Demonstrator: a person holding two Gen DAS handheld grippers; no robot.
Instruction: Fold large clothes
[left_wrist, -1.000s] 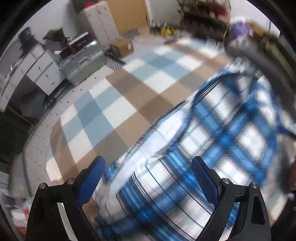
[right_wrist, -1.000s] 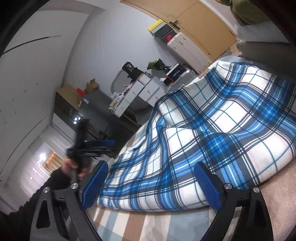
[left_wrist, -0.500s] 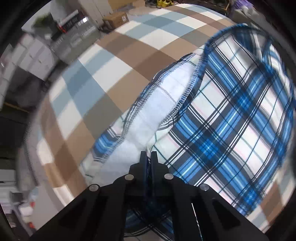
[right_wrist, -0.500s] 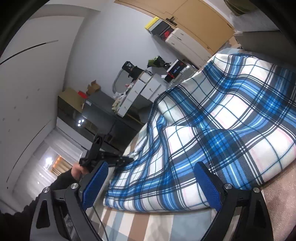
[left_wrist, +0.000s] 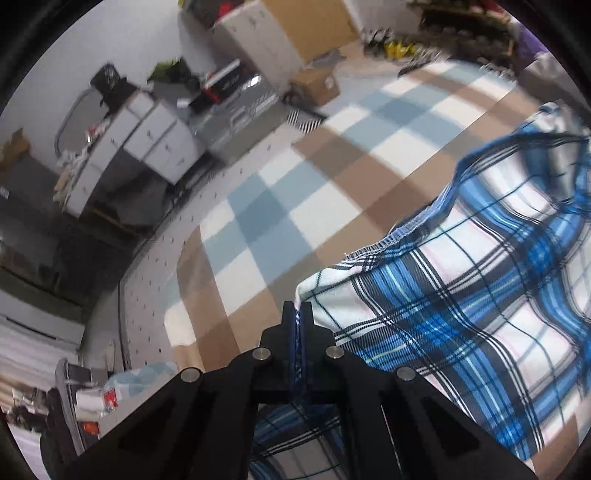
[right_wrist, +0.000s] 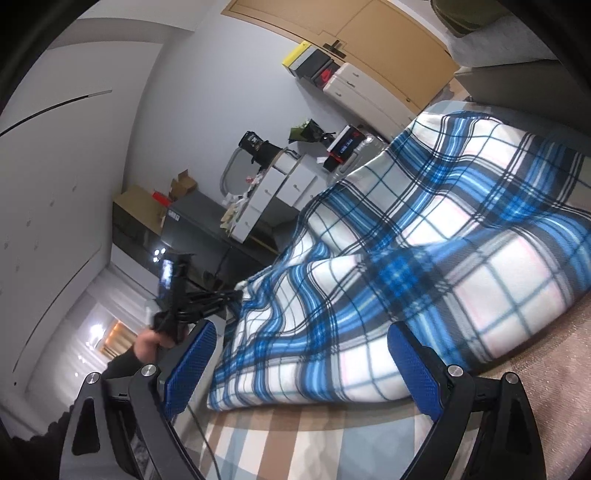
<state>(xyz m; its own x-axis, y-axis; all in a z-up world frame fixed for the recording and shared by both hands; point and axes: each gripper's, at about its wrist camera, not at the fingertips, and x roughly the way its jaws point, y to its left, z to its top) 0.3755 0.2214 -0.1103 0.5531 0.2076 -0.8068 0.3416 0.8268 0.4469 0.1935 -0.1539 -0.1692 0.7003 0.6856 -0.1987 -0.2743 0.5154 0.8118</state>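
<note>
You've got a checked cloth (left_wrist: 295, 177) in brown, pale blue and white spread over the surface, and the blue plaid garment (right_wrist: 424, 258) is heaped on it. Your left gripper (left_wrist: 296, 317) has its fingers clamped tight on a corner of that plaid, which looks pulled up off the cloth. Your right gripper (right_wrist: 299, 369) sits low at the near edge with its fingers spread wide, nothing in them. Room's pretty cluttered: white drawer units (left_wrist: 147, 136), a silver case (left_wrist: 240, 107), a cardboard box (left_wrist: 317, 86) and a wooden door (right_wrist: 369, 40).
</note>
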